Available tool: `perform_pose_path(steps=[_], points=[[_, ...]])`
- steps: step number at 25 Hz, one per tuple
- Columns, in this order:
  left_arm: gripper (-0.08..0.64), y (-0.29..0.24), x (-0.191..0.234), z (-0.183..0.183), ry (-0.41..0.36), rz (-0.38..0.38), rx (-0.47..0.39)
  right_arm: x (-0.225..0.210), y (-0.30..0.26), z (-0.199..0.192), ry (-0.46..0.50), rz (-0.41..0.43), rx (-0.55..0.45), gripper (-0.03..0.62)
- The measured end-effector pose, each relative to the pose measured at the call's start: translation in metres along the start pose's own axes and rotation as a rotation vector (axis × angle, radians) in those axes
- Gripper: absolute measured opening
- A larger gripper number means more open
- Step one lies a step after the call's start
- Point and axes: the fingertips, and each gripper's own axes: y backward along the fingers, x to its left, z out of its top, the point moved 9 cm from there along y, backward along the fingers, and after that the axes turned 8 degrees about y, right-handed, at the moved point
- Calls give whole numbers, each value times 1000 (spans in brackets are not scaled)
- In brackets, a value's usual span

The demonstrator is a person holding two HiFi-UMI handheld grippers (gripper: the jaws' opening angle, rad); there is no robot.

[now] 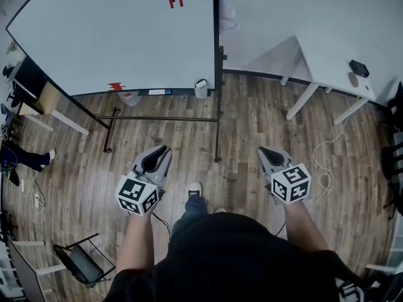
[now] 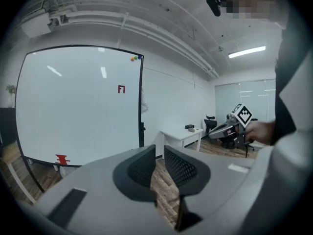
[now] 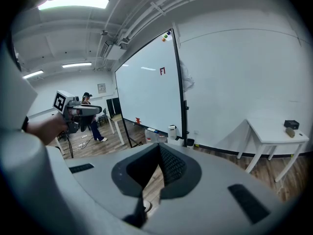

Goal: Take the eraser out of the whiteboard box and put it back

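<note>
The whiteboard point(image 1: 119, 33) stands ahead on a black frame. A small white box point(image 1: 201, 88) hangs at the right end of its bottom ledge; the right gripper view shows the box point(image 3: 171, 132) too. I cannot make out an eraser; the inside of the box is hidden. A red mark point(image 1: 116, 86) and a marker point(image 1: 157, 92) sit along the ledge. My left gripper point(image 1: 158, 157) point(image 2: 159, 153) and right gripper point(image 1: 269, 155) point(image 3: 159, 148) are held low over the wooden floor, well short of the board. Both are shut and empty.
A white table point(image 1: 327, 74) at the right carries a black object point(image 1: 359, 68). A cable point(image 1: 324, 165) trails on the floor by the right gripper. A folding chair point(image 1: 82, 263) stands at the lower left, and a person's legs point(image 1: 28, 157) show at the left edge.
</note>
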Motion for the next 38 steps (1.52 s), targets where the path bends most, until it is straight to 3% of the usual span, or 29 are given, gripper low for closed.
perform_pose_path(steps=[22,38], points=[[66,-58,80,-3,41,-58,57,-6,-84,22,-25,0,47,-6],[66,-110,163,15,42,-103,74,-16,-163,51,-62,-9,69,-6]])
